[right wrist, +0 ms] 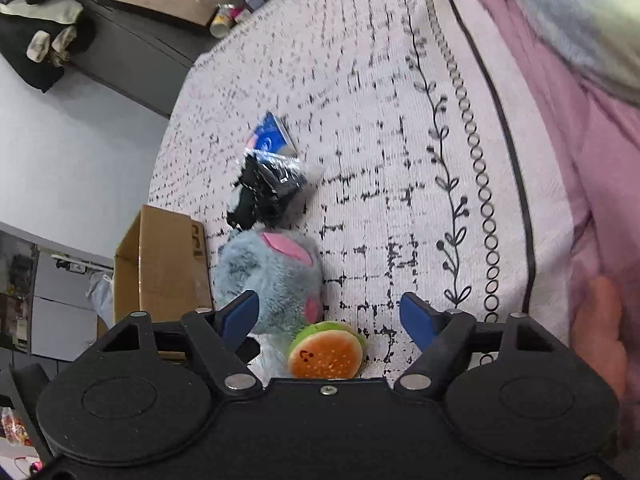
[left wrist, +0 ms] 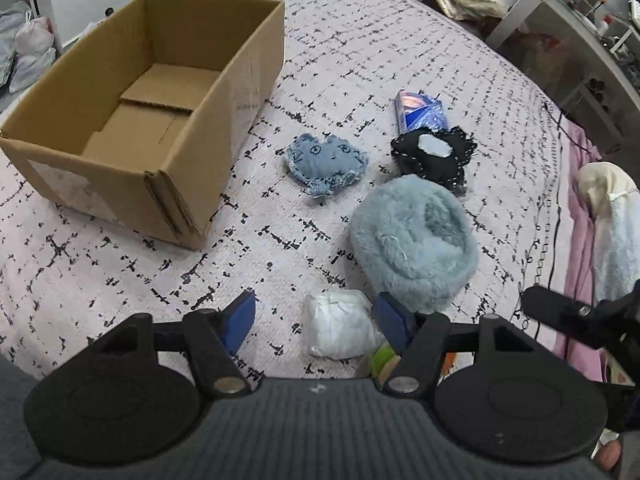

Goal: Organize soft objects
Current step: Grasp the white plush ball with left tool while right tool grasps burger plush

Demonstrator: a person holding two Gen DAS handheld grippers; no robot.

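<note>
An open, empty cardboard box (left wrist: pixel 224 92) (right wrist: pixel 160 264) stands on the patterned bed cover (left wrist: pixel 360 40). Right of it lie a blue denim plush (left wrist: pixel 326 160), a black stitched plush (left wrist: pixel 432 156) (right wrist: pixel 264 192), a blue packet (left wrist: pixel 420 114) (right wrist: pixel 272 136) and a fluffy blue plush (left wrist: pixel 416 240) (right wrist: pixel 272 276) with pink ears. My left gripper (left wrist: pixel 316 314) hangs open over a white wrapped bundle (left wrist: pixel 340 328); its left pad stands apart from it. My right gripper (right wrist: pixel 330 314) is open around a small burger plush (right wrist: pixel 326 350), with neither pad touching it.
A pink sheet (right wrist: pixel 580 160) borders the cover on the right, with a fluffy pale cloth (left wrist: pixel 612 232) on it. A person's hand (right wrist: pixel 600 340) shows beside the right gripper. Past the bed's far edge stand a desk (left wrist: pixel 580 20) and bags (left wrist: pixel 28 40).
</note>
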